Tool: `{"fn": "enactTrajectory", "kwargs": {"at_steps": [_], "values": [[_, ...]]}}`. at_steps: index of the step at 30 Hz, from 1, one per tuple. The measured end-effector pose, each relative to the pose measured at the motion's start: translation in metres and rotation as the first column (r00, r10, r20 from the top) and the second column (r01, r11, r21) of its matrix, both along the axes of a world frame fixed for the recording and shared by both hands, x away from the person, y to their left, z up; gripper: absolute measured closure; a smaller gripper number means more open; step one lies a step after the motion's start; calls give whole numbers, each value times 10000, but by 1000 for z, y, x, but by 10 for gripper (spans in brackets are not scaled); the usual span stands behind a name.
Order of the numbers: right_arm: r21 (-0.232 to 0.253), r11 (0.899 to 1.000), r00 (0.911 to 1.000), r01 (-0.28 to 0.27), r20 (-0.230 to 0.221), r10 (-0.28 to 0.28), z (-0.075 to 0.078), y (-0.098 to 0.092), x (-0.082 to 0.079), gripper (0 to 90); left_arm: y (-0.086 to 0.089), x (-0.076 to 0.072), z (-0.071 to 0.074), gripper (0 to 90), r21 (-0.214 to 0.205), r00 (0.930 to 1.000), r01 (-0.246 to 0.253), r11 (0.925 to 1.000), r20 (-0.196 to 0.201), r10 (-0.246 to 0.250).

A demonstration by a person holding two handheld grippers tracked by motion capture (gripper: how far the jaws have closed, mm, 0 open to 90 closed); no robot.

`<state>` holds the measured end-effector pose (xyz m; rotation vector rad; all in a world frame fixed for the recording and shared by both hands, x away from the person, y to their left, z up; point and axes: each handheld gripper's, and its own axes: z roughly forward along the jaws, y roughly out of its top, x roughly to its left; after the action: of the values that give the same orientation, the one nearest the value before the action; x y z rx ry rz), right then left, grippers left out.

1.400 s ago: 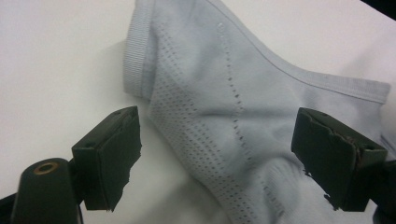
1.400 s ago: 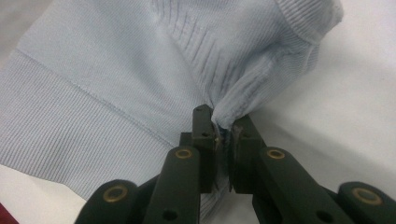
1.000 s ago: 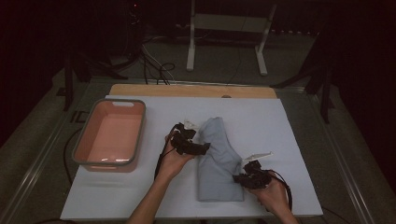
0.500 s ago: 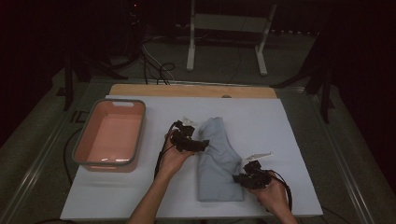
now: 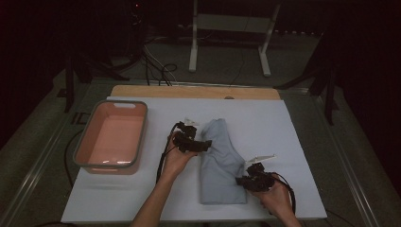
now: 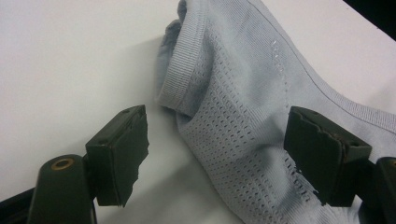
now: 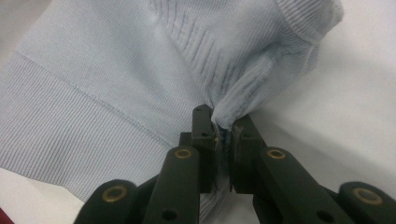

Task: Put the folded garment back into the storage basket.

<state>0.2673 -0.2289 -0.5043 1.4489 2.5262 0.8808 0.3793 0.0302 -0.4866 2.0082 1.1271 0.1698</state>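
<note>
Cloth (image 5: 221, 163) flat on the white mat (image 5: 293, 142) — one corner pinched.
Right gripper (image 5: 249, 181) clamps a fold of its near edge; left gripper (image 5: 198, 144) — jaws wide apart — straddles its ribbed hem, unpressed.

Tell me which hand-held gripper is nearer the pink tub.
Left. The left hand-held gripper sits between the pink tub and the garment; the right hand-held gripper is beyond the garment.

Pale blue ribbed garment (image 5: 221, 163), white mat (image 5: 283, 127), salmon-pink bin (image 5: 113, 137).
</note>
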Motion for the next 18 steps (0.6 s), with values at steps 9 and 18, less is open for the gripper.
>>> {"fn": "enactTrajectory", "kwargs": {"at_steps": [9,18], "values": [[9,10000,10000,0,10,0,0,0,0,830,-3,4,-5,234,-15,9997,-5,10000,-256,5],[-8,10000,10000,-24,19,24,0,0,0,829,-10,10,-19,250,298,9966,-83,9995,-812,107]]}}
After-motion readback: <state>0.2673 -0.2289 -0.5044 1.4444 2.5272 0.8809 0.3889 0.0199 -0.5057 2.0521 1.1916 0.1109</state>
